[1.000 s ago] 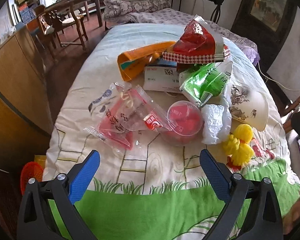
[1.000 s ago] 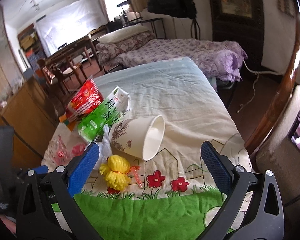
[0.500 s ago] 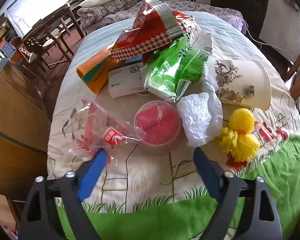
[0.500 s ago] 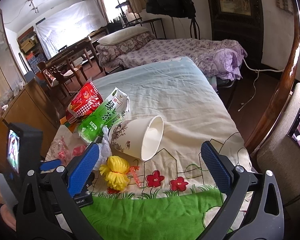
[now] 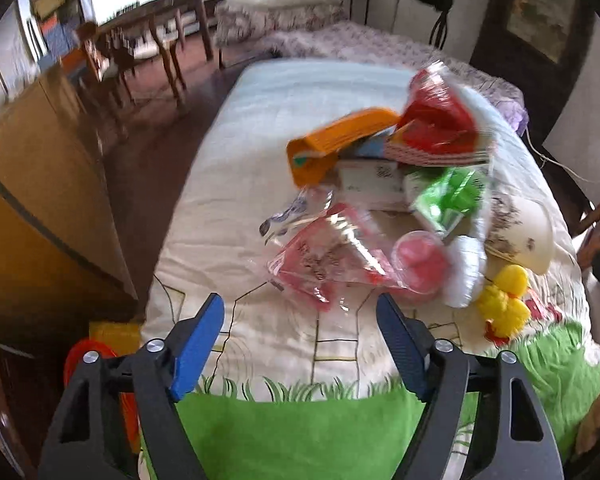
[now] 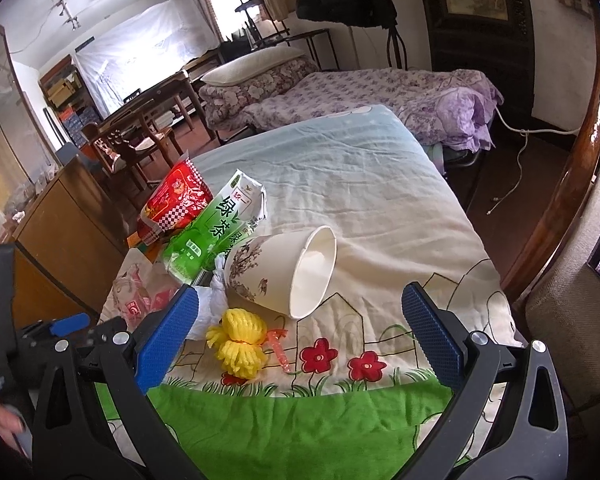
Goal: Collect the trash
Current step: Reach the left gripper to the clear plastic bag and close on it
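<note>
Daylight came from a window (image 6: 204,8) at about eleven o'clock in the right wrist view, blown out to white. That view was sharp. The left wrist view was smeared by motion blur, worst on the wrappers (image 5: 432,128) at one o'clock. Both frames bowed at the edges, with black corners. Shadows were soft.

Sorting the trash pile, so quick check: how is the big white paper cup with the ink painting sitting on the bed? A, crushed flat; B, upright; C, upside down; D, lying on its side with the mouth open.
D: the paper cup lies on its side on the bedspread, its open mouth showing the white inside.
</note>
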Action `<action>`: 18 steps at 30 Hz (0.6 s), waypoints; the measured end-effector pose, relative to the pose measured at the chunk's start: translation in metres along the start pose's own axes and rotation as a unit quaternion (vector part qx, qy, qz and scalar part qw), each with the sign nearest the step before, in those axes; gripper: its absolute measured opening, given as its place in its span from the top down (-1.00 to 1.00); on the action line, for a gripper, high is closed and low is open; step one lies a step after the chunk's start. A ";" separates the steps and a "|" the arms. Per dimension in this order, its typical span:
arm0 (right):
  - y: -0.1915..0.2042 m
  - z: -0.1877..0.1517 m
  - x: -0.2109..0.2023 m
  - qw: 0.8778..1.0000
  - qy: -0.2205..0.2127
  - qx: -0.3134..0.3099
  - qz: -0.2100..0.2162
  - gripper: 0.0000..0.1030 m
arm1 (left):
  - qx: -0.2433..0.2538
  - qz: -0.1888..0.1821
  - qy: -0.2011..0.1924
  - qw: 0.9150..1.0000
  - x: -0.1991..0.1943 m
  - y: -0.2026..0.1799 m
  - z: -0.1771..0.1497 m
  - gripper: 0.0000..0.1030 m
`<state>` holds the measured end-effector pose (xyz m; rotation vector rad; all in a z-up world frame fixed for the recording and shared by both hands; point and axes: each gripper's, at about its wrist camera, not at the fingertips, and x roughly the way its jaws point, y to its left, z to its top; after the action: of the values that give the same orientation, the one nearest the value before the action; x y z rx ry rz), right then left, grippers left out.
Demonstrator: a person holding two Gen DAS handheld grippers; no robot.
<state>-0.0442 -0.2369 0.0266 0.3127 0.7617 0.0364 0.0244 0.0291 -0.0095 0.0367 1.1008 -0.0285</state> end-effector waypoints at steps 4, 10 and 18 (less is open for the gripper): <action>0.003 -0.001 0.002 1.000 0.002 -0.008 -0.006 -0.89 | -0.013 -0.012 0.026 1.000 0.009 0.001 0.010 -0.34; 0.008 -0.002 0.007 1.000 0.011 -0.018 -0.012 -0.89 | -0.019 -0.031 0.020 0.999 0.019 0.004 0.025 -0.35; 0.009 -0.004 0.008 1.000 0.012 -0.021 -0.015 -0.89 | -0.034 -0.034 0.045 0.998 0.046 0.008 0.046 -0.27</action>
<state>-0.0401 -0.2258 0.0210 0.2613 0.7892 0.0279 0.0869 0.0353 -0.0295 -0.0605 1.1928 -0.0501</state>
